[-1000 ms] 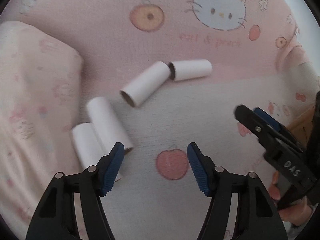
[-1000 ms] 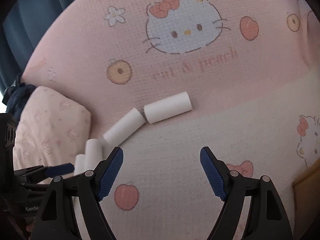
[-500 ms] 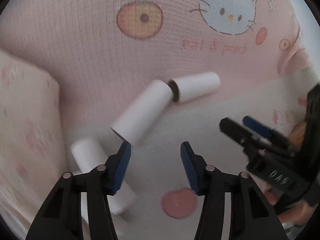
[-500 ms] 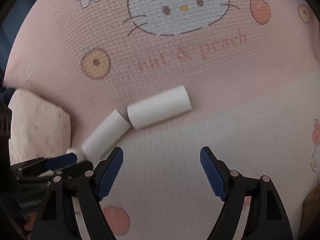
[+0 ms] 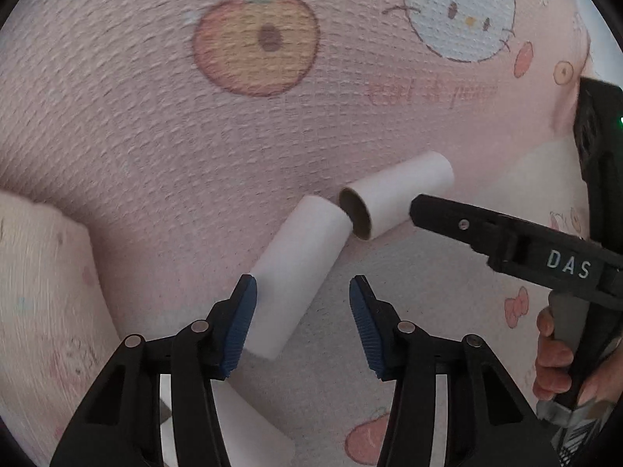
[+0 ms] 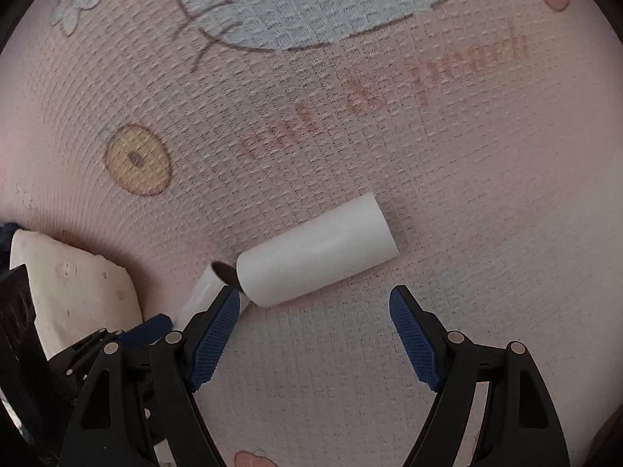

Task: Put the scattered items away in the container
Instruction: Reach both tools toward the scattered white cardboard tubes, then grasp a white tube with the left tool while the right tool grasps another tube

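Right now my left gripper (image 5: 300, 315) is spread, pads either side of the near end of a white cardboard tube (image 5: 298, 272) lying diagonally on the pink printed blanket (image 5: 155, 136). Right gripper (image 6: 313, 334) is also spread, empty, just short of the second tube (image 6: 317, 258), which lies across its fingers. The two tubes nearly touch end to end. I'd judge them light, hollow and easily crushed, so I'd pinch mid-length, gently. Container isn't in view.

Two white cardboard tubes (image 5: 300, 272) (image 6: 317, 251) lying flat, ends touching, on bedsheet.
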`<action>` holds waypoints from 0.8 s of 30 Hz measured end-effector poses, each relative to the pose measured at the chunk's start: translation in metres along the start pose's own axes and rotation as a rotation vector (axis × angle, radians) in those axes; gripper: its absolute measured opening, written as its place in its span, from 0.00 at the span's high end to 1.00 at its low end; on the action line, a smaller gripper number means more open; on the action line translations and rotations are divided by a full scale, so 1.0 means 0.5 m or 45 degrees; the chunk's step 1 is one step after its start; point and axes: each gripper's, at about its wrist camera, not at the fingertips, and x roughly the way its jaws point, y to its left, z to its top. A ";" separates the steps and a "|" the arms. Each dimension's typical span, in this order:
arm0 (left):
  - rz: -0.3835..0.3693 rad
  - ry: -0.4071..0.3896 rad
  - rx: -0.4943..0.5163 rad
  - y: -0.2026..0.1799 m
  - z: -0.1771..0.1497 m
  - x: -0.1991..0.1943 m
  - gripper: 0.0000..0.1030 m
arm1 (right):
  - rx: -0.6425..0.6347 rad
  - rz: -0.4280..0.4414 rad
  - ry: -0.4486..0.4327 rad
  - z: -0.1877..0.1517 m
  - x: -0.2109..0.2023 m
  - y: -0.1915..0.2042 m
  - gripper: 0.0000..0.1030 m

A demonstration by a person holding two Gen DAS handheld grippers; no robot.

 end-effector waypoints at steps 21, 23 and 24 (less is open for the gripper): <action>-0.049 0.193 -0.213 0.049 -0.015 0.024 0.54 | 0.332 0.034 0.170 0.068 0.057 -0.034 0.24; -0.034 0.187 -0.195 0.046 -0.016 0.020 0.54 | 0.329 0.006 0.190 0.082 0.067 -0.032 0.24; -0.023 0.185 -0.177 0.044 -0.016 0.017 0.54 | 0.317 -0.009 0.179 0.086 0.064 -0.029 0.24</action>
